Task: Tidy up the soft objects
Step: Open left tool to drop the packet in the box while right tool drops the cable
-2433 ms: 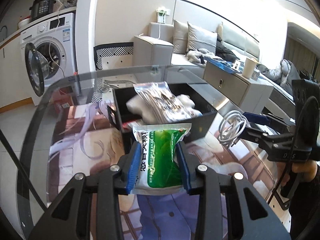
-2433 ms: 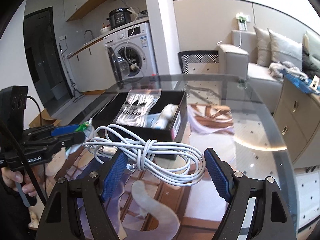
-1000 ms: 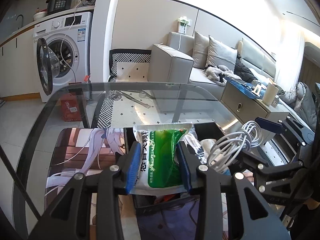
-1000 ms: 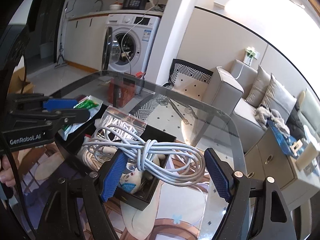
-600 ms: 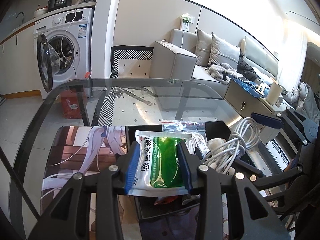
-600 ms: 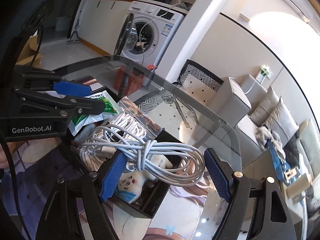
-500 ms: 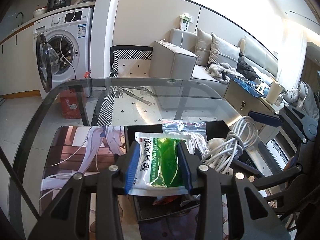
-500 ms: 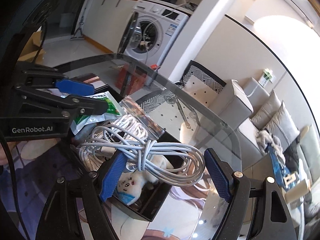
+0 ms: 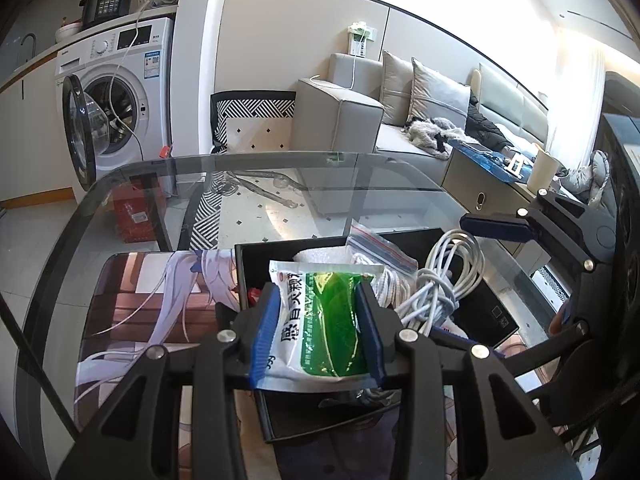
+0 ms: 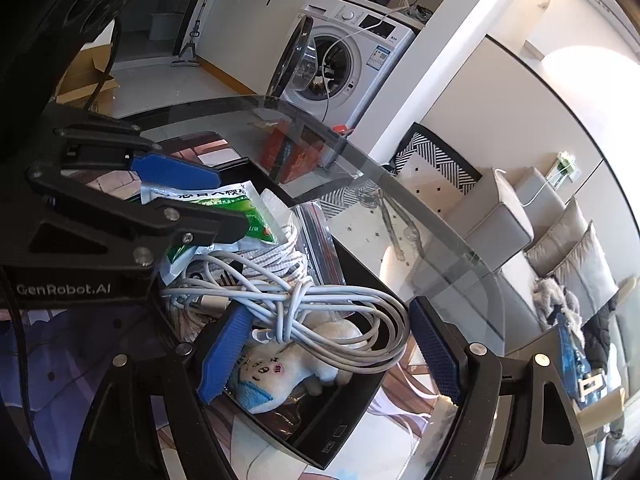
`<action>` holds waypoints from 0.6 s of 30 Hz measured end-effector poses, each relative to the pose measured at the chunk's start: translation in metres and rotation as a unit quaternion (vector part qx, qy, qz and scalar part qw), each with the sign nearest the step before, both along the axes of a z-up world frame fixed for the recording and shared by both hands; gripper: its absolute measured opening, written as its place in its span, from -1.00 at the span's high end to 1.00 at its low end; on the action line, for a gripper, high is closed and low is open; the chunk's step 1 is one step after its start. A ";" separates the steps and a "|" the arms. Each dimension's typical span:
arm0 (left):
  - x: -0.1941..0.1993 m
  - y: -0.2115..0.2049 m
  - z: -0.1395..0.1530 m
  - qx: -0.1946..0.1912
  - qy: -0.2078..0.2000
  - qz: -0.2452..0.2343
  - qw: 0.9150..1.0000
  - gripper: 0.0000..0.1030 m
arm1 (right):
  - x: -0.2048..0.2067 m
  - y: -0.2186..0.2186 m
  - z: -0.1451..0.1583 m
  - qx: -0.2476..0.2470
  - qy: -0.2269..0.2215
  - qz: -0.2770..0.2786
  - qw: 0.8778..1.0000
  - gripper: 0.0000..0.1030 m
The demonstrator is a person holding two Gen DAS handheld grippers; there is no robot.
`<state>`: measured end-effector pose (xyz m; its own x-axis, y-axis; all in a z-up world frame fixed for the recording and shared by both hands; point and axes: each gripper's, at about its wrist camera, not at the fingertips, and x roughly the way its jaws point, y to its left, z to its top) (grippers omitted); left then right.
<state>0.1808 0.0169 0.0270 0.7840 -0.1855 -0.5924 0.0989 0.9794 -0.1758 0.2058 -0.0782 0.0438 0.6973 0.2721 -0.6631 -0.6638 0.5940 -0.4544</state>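
My left gripper [image 9: 318, 296] is shut on a green-and-white packet [image 9: 320, 320] and holds it over the near-left part of a black box [image 9: 248, 264]. My right gripper [image 10: 324, 336] has a knotted white cable bundle [image 10: 304, 300] spanning its blue pads. Its jaws are opening, and the bundle hangs low in the box [image 10: 352, 420], just above a white plush toy [image 10: 280, 364]. A zip bag of coiled cord [image 10: 316, 236] lies in the box behind them. In the left wrist view the right gripper [image 9: 468, 280] and cable bundle [image 9: 440, 280] sit to the right of the packet.
The box stands on an anime-print mat [image 9: 140, 300] on a round glass table [image 9: 280, 168]. The table's far rim curves just beyond the box. A washing machine [image 9: 120, 100] with its door open, a sofa [image 9: 360, 100] and a low cabinet [image 9: 480, 184] stand beyond the table.
Both grippers have come over the box from in front of it. In the last second the right gripper rolled and sank, bringing the cable down among the box's contents. The left gripper stayed nearly still.
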 end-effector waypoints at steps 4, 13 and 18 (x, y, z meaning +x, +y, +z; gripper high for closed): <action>0.002 -0.002 -0.002 -0.001 0.009 -0.006 1.000 0.21 | 0.003 -0.001 0.000 0.006 0.008 0.000 1.000 -0.68; -0.004 -0.002 0.002 0.010 0.010 -0.018 1.000 -0.01 | -0.011 -0.013 0.011 0.019 -0.009 0.008 1.000 -0.82; -0.015 -0.002 0.011 0.017 -0.001 -0.019 1.000 -0.27 | -0.021 -0.023 0.020 0.036 -0.013 -0.006 0.999 -0.85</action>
<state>0.1663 0.0152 0.0377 0.7786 -0.1943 -0.5967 0.1356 0.9805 -0.1423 0.1848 -0.1008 0.0639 0.7178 0.3100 -0.6234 -0.6449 0.6334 -0.4277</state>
